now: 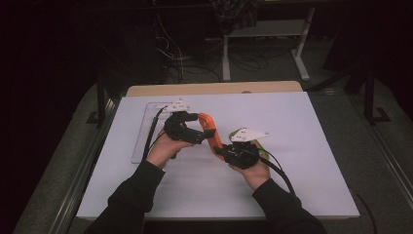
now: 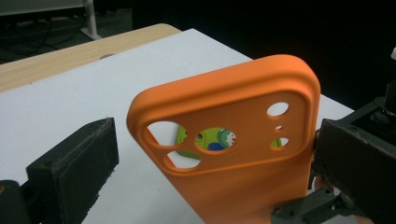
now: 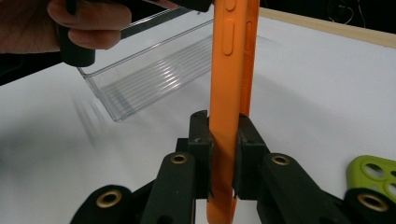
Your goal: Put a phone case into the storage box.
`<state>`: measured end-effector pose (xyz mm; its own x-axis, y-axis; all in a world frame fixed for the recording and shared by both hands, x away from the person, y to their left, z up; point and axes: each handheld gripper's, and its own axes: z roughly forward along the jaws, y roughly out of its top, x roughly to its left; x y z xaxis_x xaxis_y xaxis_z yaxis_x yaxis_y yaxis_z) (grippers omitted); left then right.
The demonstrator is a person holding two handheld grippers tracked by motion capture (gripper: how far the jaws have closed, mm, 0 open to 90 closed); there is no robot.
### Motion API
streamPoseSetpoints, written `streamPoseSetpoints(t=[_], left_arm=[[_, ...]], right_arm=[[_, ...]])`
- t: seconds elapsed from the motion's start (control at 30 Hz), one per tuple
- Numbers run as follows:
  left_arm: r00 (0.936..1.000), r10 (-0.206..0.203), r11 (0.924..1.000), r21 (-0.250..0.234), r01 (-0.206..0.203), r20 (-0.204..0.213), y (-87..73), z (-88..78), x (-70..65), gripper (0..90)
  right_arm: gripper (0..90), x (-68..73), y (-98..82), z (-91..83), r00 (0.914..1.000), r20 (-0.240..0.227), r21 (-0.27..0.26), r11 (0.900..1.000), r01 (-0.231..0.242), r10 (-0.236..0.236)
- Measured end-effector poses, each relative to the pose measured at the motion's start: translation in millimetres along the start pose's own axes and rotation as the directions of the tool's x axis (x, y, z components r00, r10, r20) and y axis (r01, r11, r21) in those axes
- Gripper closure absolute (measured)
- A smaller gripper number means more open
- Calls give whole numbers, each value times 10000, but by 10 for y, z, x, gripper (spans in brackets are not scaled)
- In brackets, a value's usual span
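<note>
So on the desk (image 1: 292, 185), covered in white, there's a clear plastic tray (image 1: 146, 131) over on the left side, sitting flat with nothing I can make out inside it. Both grippers are up off the surface around the middle, and the orange phone case (image 1: 213, 134) hangs in the air between them, well clear of the tray.

The right gripper (image 1: 225, 152) has its jaws clenched on the case's lower edge; in the right gripper view you can see both pads squeezing the orange wall (image 3: 227, 140), with the case standing upright, button side facing the camera. The left gripper (image 1: 204, 130) is up at the camera-cutout end. Its jaws are released: in the left gripper view the left pad (image 2: 77, 163) stands well apart from the case (image 2: 243, 154), while the other one sits just beside its edge, maybe touching, hard to call.

A green phone case (image 3: 373, 172) lies flat on the desk just behind the right hand, and you can glimpse it through the orange one's lens holes.

My read: this is a handover mid-air, right to left. Next up, the left jaws need to close squarely on the top end before the right lets go, otherwise the floppy case will just swing or drop. After that I'd guess it goes into the tray.
</note>
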<state>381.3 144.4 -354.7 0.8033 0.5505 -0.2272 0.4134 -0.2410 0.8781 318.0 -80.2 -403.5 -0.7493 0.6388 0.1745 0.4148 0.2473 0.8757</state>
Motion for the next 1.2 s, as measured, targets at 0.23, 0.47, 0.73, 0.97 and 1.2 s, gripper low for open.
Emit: streamPoseSetpoints(t=[0.23, 0.47, 0.73, 0.97, 1.2], left_arm=[[9998, 107, 9999, -103, -105, 171, -5, 24, -10, 0], [9997, -85, 9997, -234, 90, 215, -25, 46, -33, 0], [9999, -102, 9992, -380, 105, 74, -33, 36, -33, 71], [10000, 65, 9995, -324, -66, -31, -36, 26, -46, 122], [9998, 4, 9997, -254, -9, -206, -36, 56, -83, 148]], right_arm=[[784, 49, -4, 30, 9999, -143, 14, 10000, 32, -32], [784, 70, -10, 56, 9997, -200, 128, 9999, 106, -103], [784, 73, -28, 83, 9996, -137, 341, 9991, 258, -253], [784, 82, -39, 104, 9997, -91, 511, 9984, 250, -246], [783, 75, -54, 119, 9995, -24, 662, 9973, 324, -323]])
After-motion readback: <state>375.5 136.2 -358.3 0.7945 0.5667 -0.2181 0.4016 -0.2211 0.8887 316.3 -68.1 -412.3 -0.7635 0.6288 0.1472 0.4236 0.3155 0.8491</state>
